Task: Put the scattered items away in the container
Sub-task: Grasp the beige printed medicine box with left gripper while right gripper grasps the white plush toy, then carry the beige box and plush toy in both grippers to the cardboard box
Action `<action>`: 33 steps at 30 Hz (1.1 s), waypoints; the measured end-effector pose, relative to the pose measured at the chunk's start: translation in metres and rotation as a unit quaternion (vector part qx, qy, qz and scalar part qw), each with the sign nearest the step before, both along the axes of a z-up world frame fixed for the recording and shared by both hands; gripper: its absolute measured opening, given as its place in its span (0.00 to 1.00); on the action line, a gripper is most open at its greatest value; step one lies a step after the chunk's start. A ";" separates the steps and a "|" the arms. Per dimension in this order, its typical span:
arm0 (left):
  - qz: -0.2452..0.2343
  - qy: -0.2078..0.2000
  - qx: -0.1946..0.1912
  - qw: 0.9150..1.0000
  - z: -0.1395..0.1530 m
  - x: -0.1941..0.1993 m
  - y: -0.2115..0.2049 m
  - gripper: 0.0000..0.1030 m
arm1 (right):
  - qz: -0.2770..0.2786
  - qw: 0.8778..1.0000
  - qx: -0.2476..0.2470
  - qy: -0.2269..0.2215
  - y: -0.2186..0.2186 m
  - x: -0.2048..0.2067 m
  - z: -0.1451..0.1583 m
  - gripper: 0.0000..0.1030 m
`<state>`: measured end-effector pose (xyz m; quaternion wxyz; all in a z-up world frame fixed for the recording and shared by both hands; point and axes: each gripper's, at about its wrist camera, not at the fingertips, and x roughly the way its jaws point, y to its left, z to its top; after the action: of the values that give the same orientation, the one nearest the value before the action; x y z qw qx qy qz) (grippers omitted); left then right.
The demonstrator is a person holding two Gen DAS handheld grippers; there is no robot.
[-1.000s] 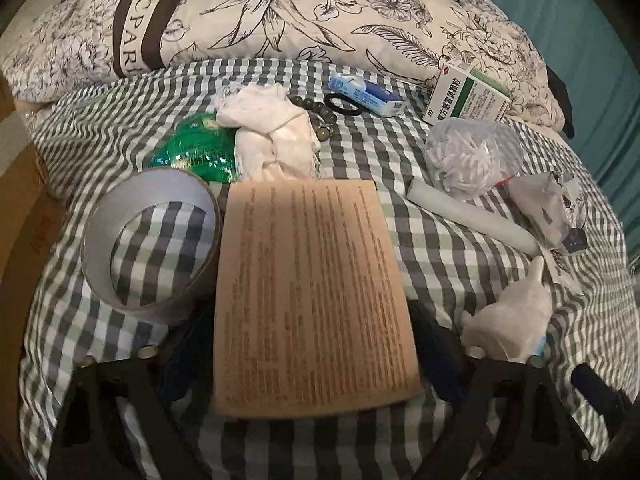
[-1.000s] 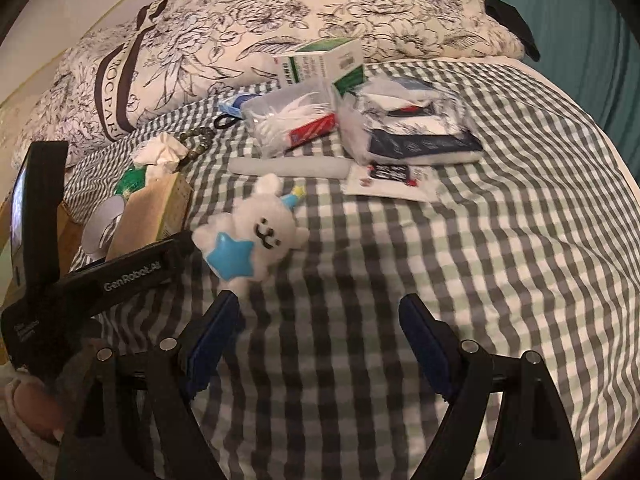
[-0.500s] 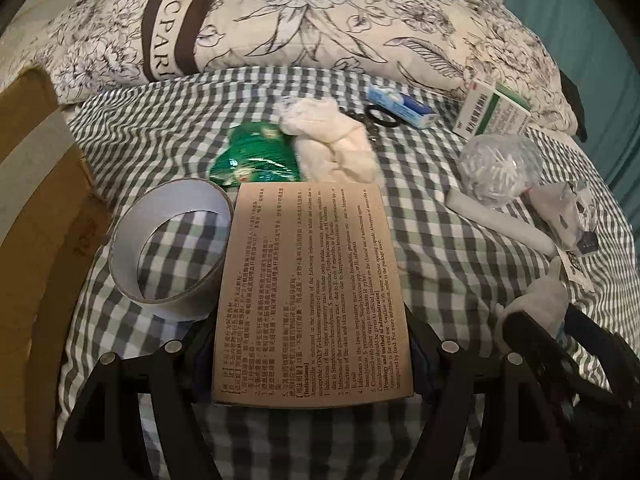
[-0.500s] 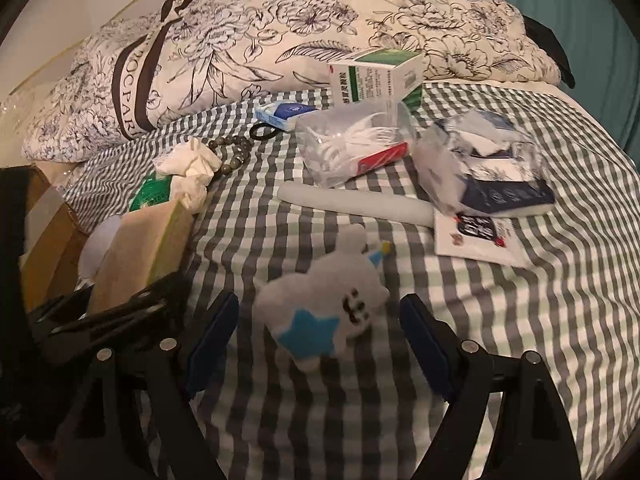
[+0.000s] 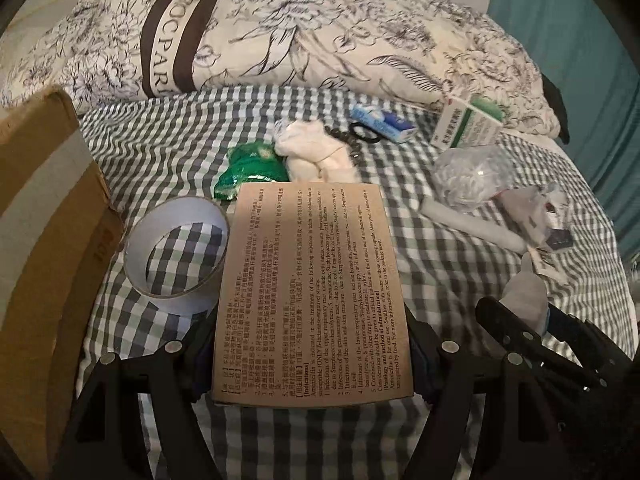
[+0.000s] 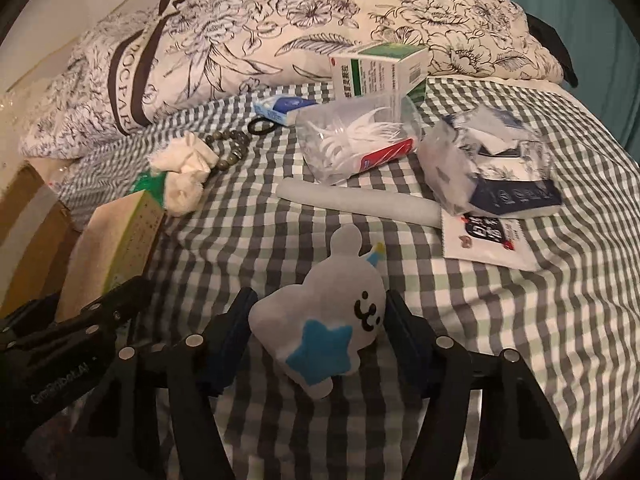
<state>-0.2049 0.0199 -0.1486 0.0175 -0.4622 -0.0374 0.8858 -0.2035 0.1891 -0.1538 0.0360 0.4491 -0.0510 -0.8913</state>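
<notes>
My left gripper (image 5: 310, 356) is shut on a flat tan medicine box (image 5: 312, 292) printed with text, held above the checked bedspread; the box also shows in the right wrist view (image 6: 116, 248). A brown cardboard box (image 5: 44, 216), the container, stands at the left edge. My right gripper (image 6: 318, 328) has its jaws around a white plush toy with a blue star (image 6: 324, 328); its blue pads sit beside the toy's flanks, and whether they press it is unclear.
On the bedspread lie a tape roll (image 5: 176, 256), a green packet (image 5: 250, 168), a crumpled tissue (image 5: 316, 156), a bead bracelet (image 6: 232, 148), a hair tie, a blue tube box (image 5: 382, 122), a green-white medicine box (image 6: 376, 70), a cotton-swab bag (image 6: 356, 140), a white roll (image 6: 360, 202), packets and a floral pillow (image 5: 280, 32).
The left gripper with the tan box has pulled back and leftwards; the cardboard box has come into its view. The right gripper has moved forward until the plush toy sits between its jaws.
</notes>
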 end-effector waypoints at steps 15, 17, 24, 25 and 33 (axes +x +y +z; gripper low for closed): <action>-0.008 0.054 -0.011 0.998 0.074 0.060 0.008 0.74 | -0.002 0.998 0.005 0.057 0.007 0.067 0.082 0.62; -0.007 0.063 -0.013 0.998 0.084 0.070 0.006 0.74 | -0.003 0.998 0.006 0.066 0.007 0.078 0.093 0.62; -0.005 0.091 -0.017 0.996 0.118 0.110 0.000 0.74 | -0.003 0.996 0.005 0.093 0.006 0.121 0.126 0.62; -0.004 0.095 -0.016 0.995 0.123 0.115 -0.002 0.74 | -0.002 0.995 0.005 0.097 0.005 0.127 0.131 0.62; -0.007 0.120 -0.009 0.993 0.147 0.153 -0.010 0.74 | 0.006 0.992 0.009 0.129 -0.008 0.170 0.161 0.62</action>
<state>-0.0522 0.0096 -0.0019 0.0236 -0.3532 -0.0242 0.9349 -0.0336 0.1813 0.0075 0.0438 0.3305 -0.0351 -0.9421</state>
